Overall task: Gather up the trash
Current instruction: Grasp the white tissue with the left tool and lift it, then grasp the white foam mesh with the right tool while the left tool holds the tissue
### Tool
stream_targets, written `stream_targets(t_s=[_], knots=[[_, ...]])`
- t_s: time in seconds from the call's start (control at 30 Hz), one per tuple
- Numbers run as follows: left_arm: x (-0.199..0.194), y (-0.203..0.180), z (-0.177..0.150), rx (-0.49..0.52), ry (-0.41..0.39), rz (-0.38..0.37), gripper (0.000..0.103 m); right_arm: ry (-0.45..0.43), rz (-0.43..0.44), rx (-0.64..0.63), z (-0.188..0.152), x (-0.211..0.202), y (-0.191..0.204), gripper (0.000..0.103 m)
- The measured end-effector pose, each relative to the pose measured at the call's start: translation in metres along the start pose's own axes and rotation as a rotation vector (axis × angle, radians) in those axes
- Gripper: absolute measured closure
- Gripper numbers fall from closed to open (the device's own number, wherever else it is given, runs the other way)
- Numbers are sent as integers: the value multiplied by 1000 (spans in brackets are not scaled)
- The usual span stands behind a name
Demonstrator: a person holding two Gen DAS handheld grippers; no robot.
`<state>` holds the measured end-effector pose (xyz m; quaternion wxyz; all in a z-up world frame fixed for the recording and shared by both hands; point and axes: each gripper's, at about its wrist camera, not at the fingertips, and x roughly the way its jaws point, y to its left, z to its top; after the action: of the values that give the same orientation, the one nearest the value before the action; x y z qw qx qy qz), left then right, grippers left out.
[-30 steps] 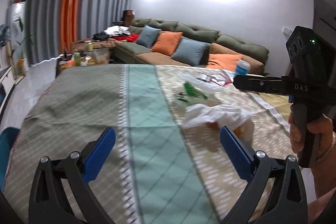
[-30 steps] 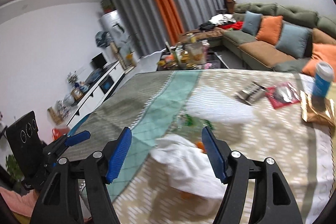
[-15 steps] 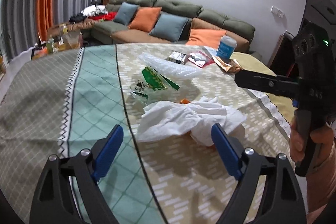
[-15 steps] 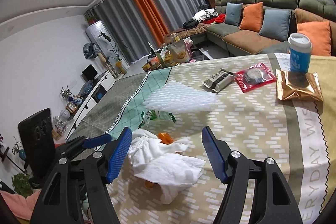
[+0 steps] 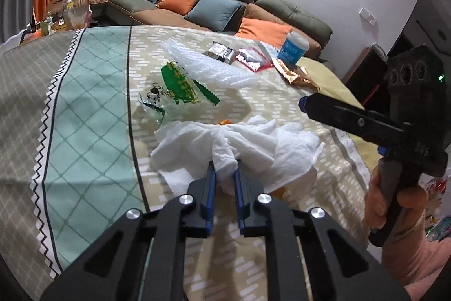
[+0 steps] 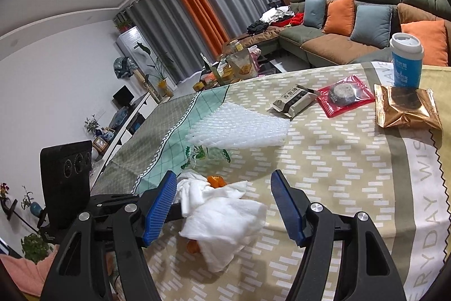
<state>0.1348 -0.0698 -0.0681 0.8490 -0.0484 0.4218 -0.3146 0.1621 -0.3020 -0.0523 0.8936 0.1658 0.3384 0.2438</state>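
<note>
Beyond, on the patterned worktop: foam netting, green wrapper, snack packets, blue cup. Crumpled white tissue sprawling crosswise near the edge over orange peel. Left hand-held gripper pinching the tissue's near fold; right hand-held gripper spread wide, straddling it.

Bare tablecloth lies right of the white tissue; bubble wrap crowds just behind it

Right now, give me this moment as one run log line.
left gripper: shut on crumpled white paper towel | right gripper: open, alongside | orange peel: partly covered | patterned tablecloth
</note>
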Motion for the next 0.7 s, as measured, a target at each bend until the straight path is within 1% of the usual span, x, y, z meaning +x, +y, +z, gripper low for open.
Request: stream_targets(t_s=[0.03, 0.23, 0.33, 0.4, 0.53, 0.7], knots=[[-3, 0, 0, 0, -9, -2, 94, -1, 1, 0, 1, 0, 0, 34], [-33, 4, -3, 7, -76, -16, 94, 0, 18, 0, 11, 7, -1, 34], [-49, 8, -7, 6, -109, -11, 94, 22, 26, 7, 16, 17, -1, 34], [-60, 15, -9, -13, -124, -7, 94, 41, 33, 26, 18, 26, -3, 34], [-79, 27, -14, -41, -160, 20, 94, 79, 65, 93, 24, 46, -10, 34], [-95, 38, -19, -51, -183, 66, 94, 106, 96, 216, 30, 67, -26, 33]])
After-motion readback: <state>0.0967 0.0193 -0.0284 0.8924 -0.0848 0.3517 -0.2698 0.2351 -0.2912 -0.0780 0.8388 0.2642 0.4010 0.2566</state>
